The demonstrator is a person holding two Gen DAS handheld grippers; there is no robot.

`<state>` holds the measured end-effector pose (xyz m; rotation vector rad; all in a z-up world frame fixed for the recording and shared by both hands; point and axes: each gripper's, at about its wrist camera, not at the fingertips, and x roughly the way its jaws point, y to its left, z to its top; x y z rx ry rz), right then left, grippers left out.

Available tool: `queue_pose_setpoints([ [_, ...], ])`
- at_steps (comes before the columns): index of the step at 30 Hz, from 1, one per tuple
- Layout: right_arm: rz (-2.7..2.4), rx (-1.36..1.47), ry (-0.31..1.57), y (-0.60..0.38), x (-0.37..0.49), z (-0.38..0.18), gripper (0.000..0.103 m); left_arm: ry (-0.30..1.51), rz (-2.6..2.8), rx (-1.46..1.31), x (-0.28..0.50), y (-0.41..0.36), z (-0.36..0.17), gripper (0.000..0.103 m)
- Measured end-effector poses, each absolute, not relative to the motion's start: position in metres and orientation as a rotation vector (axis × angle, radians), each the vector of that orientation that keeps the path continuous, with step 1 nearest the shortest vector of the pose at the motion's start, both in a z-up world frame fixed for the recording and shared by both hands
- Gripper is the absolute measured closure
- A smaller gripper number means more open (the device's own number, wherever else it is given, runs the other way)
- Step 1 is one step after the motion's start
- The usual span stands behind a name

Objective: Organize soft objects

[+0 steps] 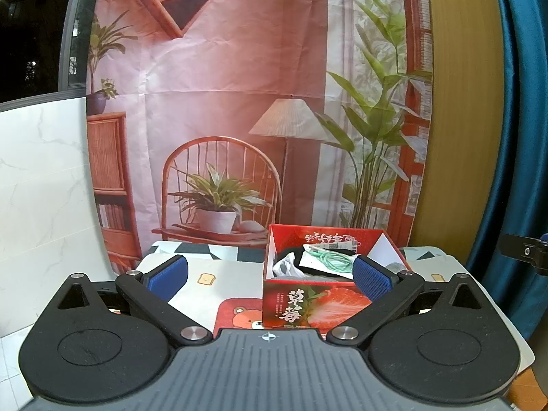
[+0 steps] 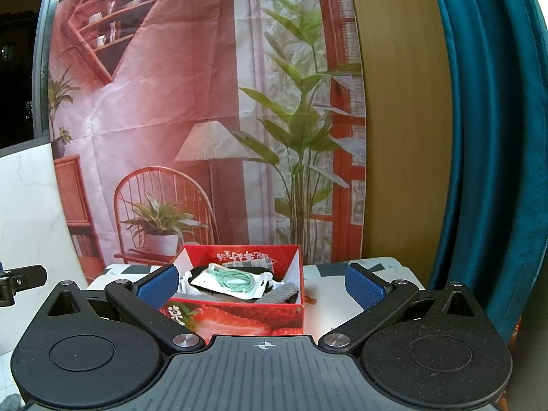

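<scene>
In the lower centre of the left wrist view, the left gripper (image 1: pixel 270 275) hangs released, blue pads wide apart and empty, before the red strawberry-printed cardboard box (image 1: pixel 308 308) on the patterned table mat (image 1: pixel 212 274). A coiled green cable (image 1: pixel 330 260) tops the soft items inside.

In the right wrist view, the box (image 2: pixel 239 318) sits lower centre, and the right gripper (image 2: pixel 262 284) is likewise spread and empty. Any next grasp should come from above, clearing the box walls and pinching one item only.
</scene>
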<state>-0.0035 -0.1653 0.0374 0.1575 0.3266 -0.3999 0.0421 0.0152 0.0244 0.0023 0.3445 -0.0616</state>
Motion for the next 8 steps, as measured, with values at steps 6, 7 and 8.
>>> queue_pose_setpoints([
  [6,-0.400,0.158,0.326,-0.1658,-0.0036,0.0368,0.000,0.344,-0.062,0.003,0.0418,0.0149,0.0243,0.000],
  [7,-0.400,0.158,0.326,-0.1657,-0.0037,0.0366,0.000,0.344,-0.063,0.003,0.0419,0.0150,0.0242,0.000],
  [8,-0.400,0.158,0.327,-0.1659,-0.0036,0.0369,0.000,0.344,-0.064,0.002,0.0419,0.0151,0.0242,0.000],
])
